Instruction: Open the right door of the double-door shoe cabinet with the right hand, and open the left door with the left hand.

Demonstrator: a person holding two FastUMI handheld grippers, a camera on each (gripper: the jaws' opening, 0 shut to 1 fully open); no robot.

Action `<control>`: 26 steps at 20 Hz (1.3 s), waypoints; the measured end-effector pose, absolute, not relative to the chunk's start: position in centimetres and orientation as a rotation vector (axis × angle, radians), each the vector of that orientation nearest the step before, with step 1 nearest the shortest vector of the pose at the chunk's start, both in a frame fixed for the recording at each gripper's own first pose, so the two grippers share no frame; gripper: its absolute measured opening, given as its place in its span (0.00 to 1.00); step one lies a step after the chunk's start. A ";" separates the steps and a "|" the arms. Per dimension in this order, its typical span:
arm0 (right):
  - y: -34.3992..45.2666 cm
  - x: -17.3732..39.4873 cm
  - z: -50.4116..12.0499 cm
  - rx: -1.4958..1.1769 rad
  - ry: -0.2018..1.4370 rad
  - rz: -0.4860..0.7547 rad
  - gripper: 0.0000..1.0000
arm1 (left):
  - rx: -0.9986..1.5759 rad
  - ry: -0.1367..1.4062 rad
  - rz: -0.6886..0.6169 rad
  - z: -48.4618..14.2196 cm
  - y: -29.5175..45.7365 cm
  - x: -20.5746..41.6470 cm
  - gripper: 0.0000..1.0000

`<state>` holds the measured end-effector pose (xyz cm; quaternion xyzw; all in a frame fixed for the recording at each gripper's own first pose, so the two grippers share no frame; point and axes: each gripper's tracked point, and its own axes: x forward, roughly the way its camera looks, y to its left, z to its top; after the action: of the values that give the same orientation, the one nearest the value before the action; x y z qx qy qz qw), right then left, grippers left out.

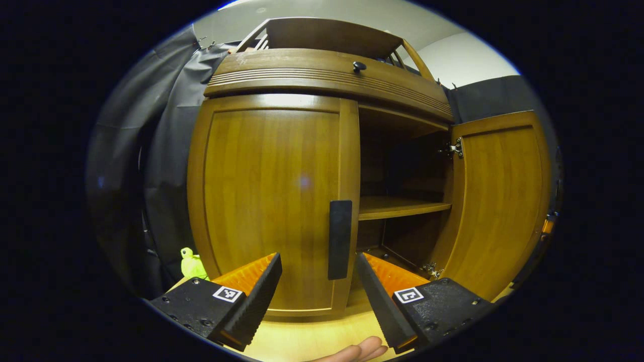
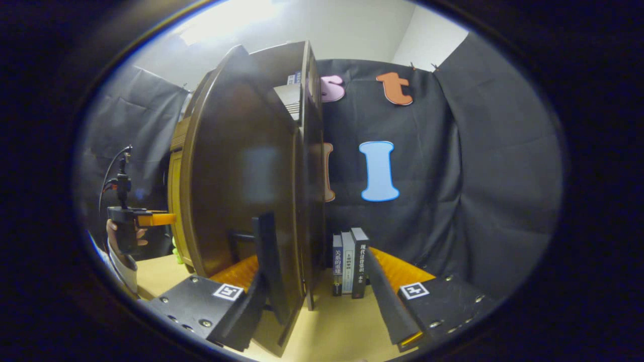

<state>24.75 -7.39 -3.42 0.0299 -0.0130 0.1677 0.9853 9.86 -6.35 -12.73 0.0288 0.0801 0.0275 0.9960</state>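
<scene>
L gripper (image 1: 318, 294) spread wide, lined up w/ black handle (image 1: 340, 240) on left door (image 1: 271, 201), not yet touching; prob. set to straddle it for the pull. Left door shut. R gripper (image 2: 314, 306) also spread, straddling edge of right door (image 2: 241, 201), no pinch seen; door swung fully open, shelf (image 1: 402, 206) exposed. Books (image 2: 349, 264) upright beside cabinet; spine text too small to read. Square markers on fingers only, no brand seen.

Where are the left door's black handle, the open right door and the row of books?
black handle (image 1: 340, 239), left gripper view, its middle.
open right door (image 1: 498, 201), left gripper view, inner panel.
row of books (image 2: 348, 262), right gripper view, middle spine.
</scene>
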 end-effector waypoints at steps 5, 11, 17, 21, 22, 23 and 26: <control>-7.1 23.9 -4.2 0.024 -0.017 0.380 1.00 | 0.067 0.147 0.112 -15.0 -5.1 13.2 0.94; -8.5 19.9 -4.0 0.131 -0.023 0.351 1.00 | 0.067 0.062 0.092 -14.8 -5.3 15.6 0.94; -3.0 14.2 -4.0 0.102 -0.055 0.277 0.99 | 0.029 0.029 -0.011 -15.5 -7.2 18.1 0.75; 3.9 10.0 -6.0 0.054 -0.066 0.233 1.00 | 0.056 0.078 0.010 -16.2 -7.4 18.6 0.40; 6.4 9.0 -5.9 0.063 -0.072 0.251 0.96 | 0.054 0.070 -0.001 -16.1 -7.6 18.5 0.31; 8.1 8.2 -6.0 0.081 -0.070 0.271 0.96 | 0.059 0.082 -0.016 -16.1 -7.6 18.5 0.31; 10.9 6.9 -5.9 0.134 -0.077 0.303 0.96 | 0.045 0.115 -0.028 -16.1 -7.6 17.8 0.31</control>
<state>6.89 10.90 -5.94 0.0665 -0.0385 0.1505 0.9856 17.79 -7.59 -16.07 0.0225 0.0574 -0.0141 0.9980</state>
